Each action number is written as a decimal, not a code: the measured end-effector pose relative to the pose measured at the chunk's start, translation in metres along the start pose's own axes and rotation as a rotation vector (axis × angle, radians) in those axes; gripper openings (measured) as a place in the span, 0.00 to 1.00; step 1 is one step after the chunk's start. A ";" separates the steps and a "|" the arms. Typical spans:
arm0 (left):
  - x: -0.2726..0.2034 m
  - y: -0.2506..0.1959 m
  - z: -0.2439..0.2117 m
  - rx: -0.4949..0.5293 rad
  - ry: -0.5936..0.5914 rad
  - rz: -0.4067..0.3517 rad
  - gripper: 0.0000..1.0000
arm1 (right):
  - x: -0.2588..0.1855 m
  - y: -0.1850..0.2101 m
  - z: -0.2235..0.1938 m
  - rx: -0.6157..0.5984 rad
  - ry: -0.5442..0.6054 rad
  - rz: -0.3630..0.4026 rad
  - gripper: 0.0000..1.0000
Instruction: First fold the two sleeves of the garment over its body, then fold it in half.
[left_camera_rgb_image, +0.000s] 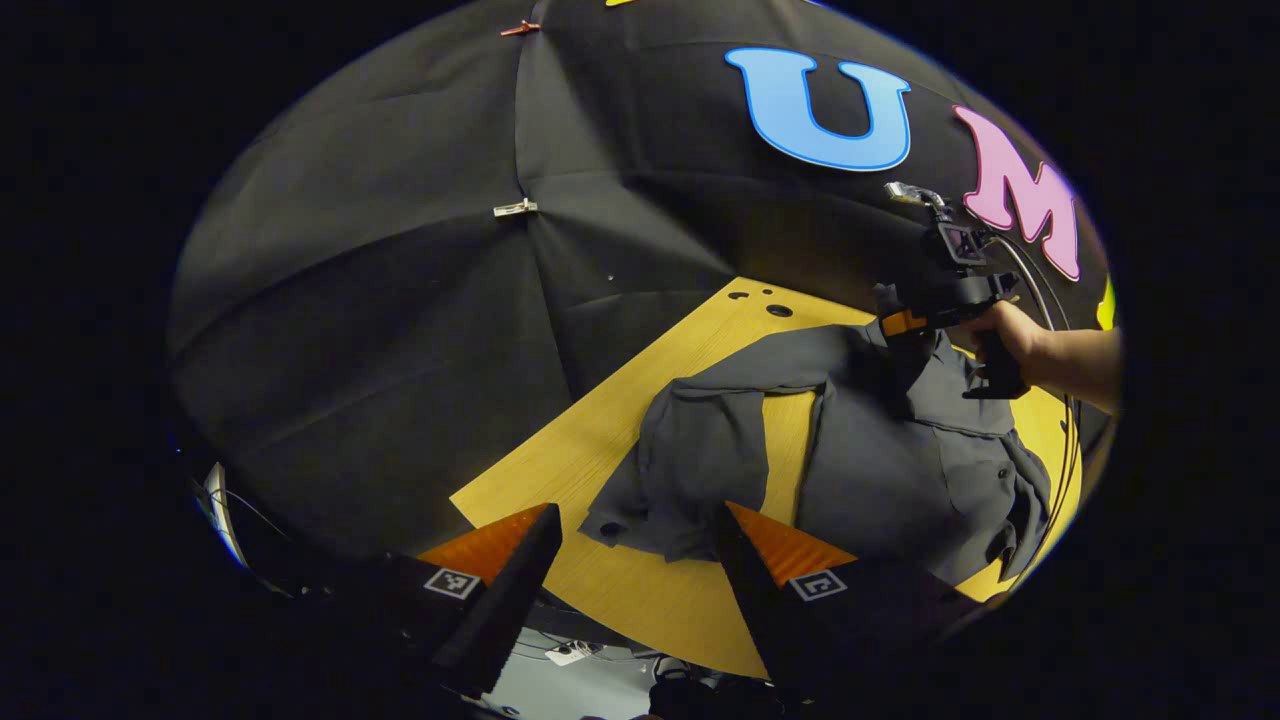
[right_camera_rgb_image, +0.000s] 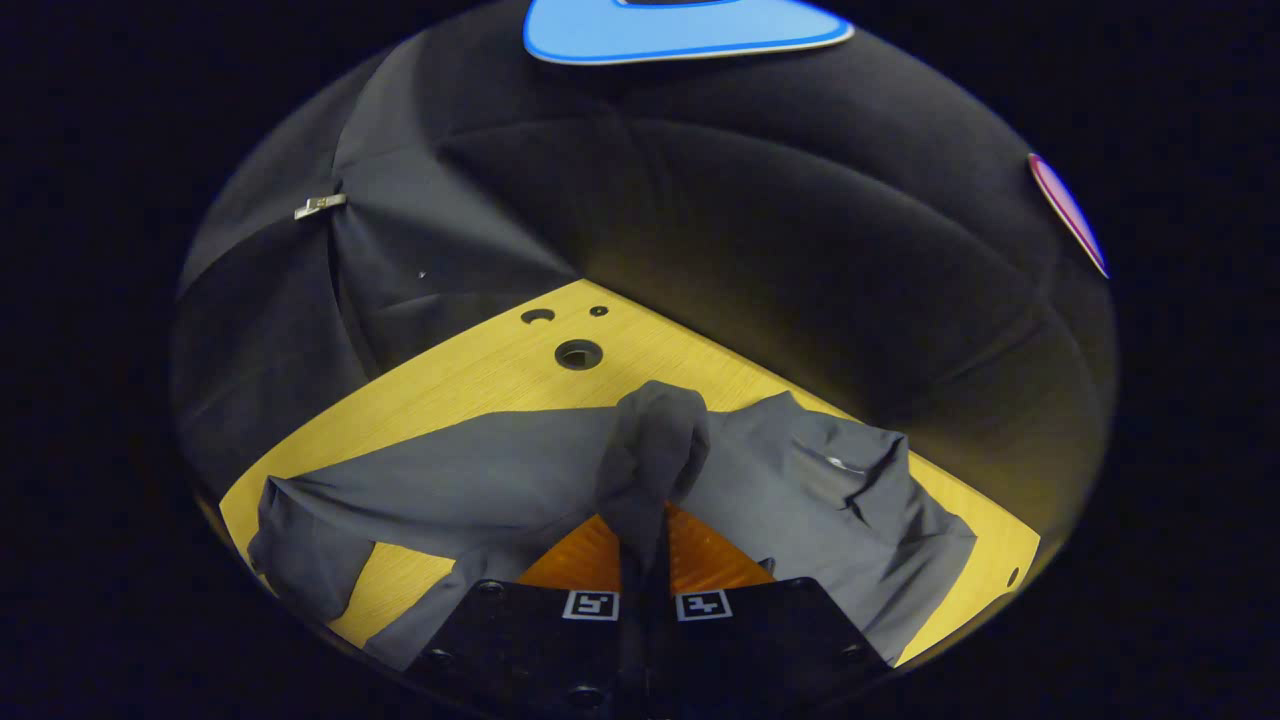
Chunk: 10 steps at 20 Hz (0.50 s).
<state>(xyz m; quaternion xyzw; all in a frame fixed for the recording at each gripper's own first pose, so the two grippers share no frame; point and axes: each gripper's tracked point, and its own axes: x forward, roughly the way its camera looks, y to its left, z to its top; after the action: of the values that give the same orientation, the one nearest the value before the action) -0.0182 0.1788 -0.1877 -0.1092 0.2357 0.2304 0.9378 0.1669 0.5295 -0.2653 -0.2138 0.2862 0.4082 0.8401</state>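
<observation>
Jaws of left gripper spread wide at bottom centre of left gripper view, nothing between them, poised just above near edge of wooden table. Beyond the fingertips, dark grey garment spread across the tabletop from centre to right of frame; one sleeve bent back on itself at lower centre, cuff lying between the two open fingers in the picture, a strip of bare wood showing between sleeve and body. At upper right, right gripper held in a hand, forearm reaching in from the right edge, tool tilted down onto the far part of the garment. In right gripper view, jaws closed together at bottom centre, clamped on a bunched fold of the garment standing up between the fingers; long sleeve stretching away to lower left, body to the right, round holes in the tabletop beyond at upper centre.
</observation>
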 end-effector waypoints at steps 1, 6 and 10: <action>0.000 -0.001 -0.001 -0.007 -0.001 -0.003 0.96 | 0.007 0.004 -0.003 0.003 0.010 0.001 0.06; -0.002 -0.006 -0.013 -0.024 0.016 -0.016 0.96 | 0.009 0.033 -0.011 0.049 0.039 0.084 0.30; 0.005 -0.005 -0.007 -0.029 -0.005 -0.027 0.96 | -0.023 0.034 -0.002 0.086 -0.002 0.106 0.82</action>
<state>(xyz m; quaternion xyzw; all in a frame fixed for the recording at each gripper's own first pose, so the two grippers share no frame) -0.0151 0.1742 -0.1960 -0.1255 0.2284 0.2216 0.9397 0.1268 0.5351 -0.2558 -0.1619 0.3133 0.4396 0.8261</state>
